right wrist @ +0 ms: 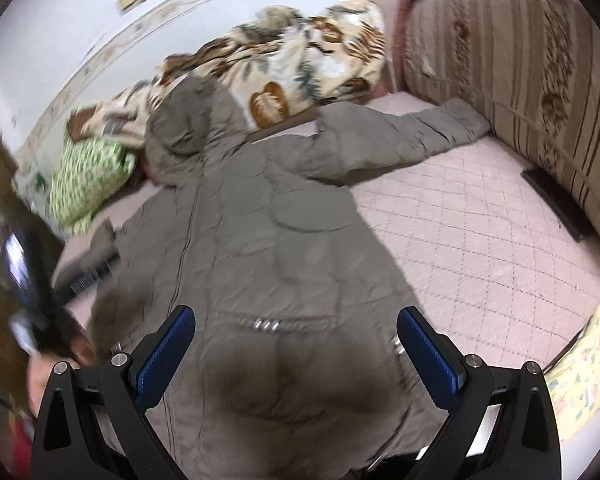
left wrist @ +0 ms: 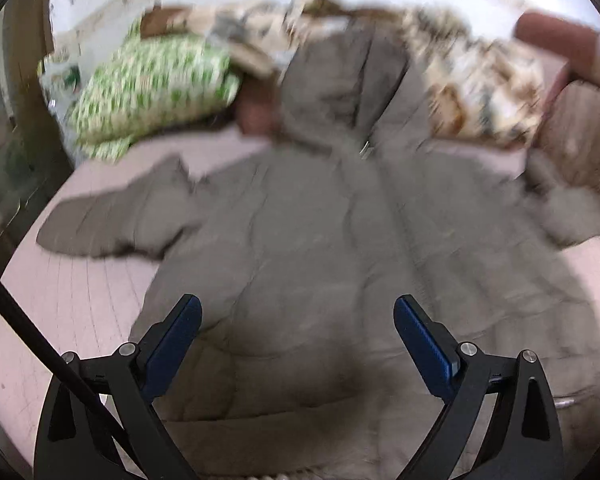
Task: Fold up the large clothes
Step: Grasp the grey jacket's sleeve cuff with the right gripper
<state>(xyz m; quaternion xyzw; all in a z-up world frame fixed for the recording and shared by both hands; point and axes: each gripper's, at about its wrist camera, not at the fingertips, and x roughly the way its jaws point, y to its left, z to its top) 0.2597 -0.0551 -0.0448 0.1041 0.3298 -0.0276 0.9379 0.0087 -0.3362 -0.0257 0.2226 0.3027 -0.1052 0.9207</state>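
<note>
A large grey-brown quilted hooded coat (left wrist: 320,232) lies spread flat on a pink quilted bed, hood toward the far wall, both sleeves stretched out sideways. It also shows in the right wrist view (right wrist: 252,232), with its zip running down the middle. My left gripper (left wrist: 298,320) is open and empty, hovering over the coat's lower part. My right gripper (right wrist: 296,332) is open and empty, over the coat's lower right part near a pocket zip (right wrist: 266,325). The left view is blurred.
A green-and-white patterned pillow (left wrist: 152,88) lies at the far left. A beige leaf-print blanket (right wrist: 300,64) is bunched along the wall behind the hood. A striped sofa back (right wrist: 520,80) borders the bed on the right. Bare pink bedcover (right wrist: 480,240) lies right of the coat.
</note>
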